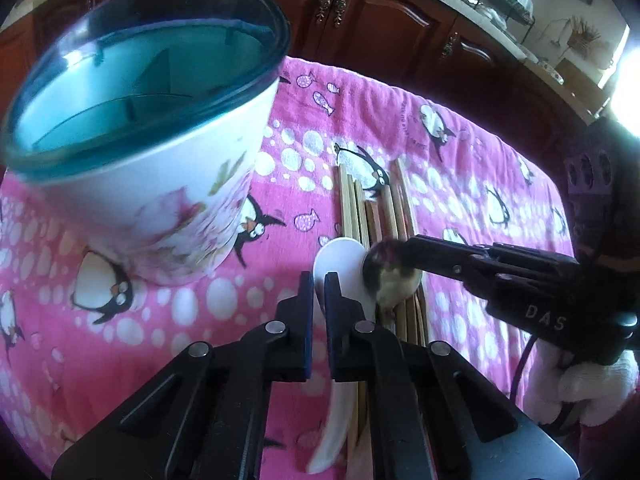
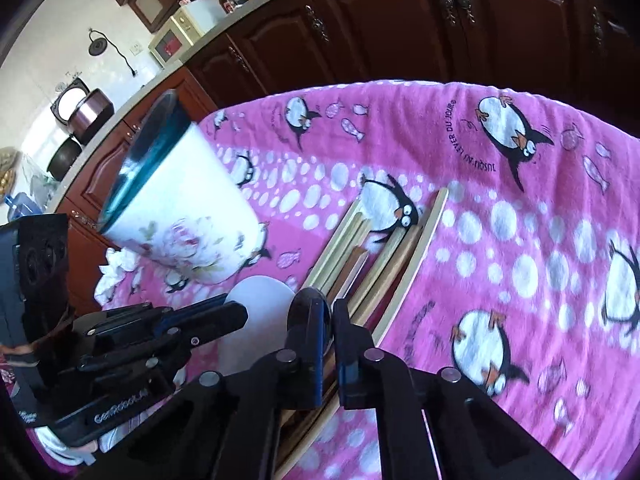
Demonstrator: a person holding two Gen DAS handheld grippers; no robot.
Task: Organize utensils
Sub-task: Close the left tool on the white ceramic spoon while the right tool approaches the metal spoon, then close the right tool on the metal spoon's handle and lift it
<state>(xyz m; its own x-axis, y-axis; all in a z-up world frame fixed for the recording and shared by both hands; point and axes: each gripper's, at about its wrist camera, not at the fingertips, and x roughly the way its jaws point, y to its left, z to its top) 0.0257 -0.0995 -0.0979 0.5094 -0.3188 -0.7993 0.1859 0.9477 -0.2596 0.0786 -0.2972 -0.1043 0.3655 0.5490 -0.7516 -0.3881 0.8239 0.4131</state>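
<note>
My left gripper (image 1: 319, 280) is shut on the neck of a white spoon (image 1: 340, 258), whose handle runs back under the fingers. From the right, my right gripper (image 1: 394, 252) is shut on the bowl of a dark shiny spoon (image 1: 394, 286), which touches the white one. Both spoons lie over a bundle of wooden chopsticks (image 1: 372, 208). In the right wrist view my right gripper (image 2: 330, 308) pinches the dark spoon (image 2: 304, 304), with the white spoon (image 2: 260, 308) and left gripper (image 2: 236, 314) at its left. A white flowered holder (image 1: 160, 208) with a teal rim stands to the left.
Everything rests on a pink penguin cloth (image 1: 460, 184) over the table. The holder (image 2: 180, 220) stands close to the spoons; its inside has dividers. Dark wooden cabinets (image 2: 400, 20) run behind the table's far edge. A white-gloved hand (image 1: 580, 384) holds the right gripper.
</note>
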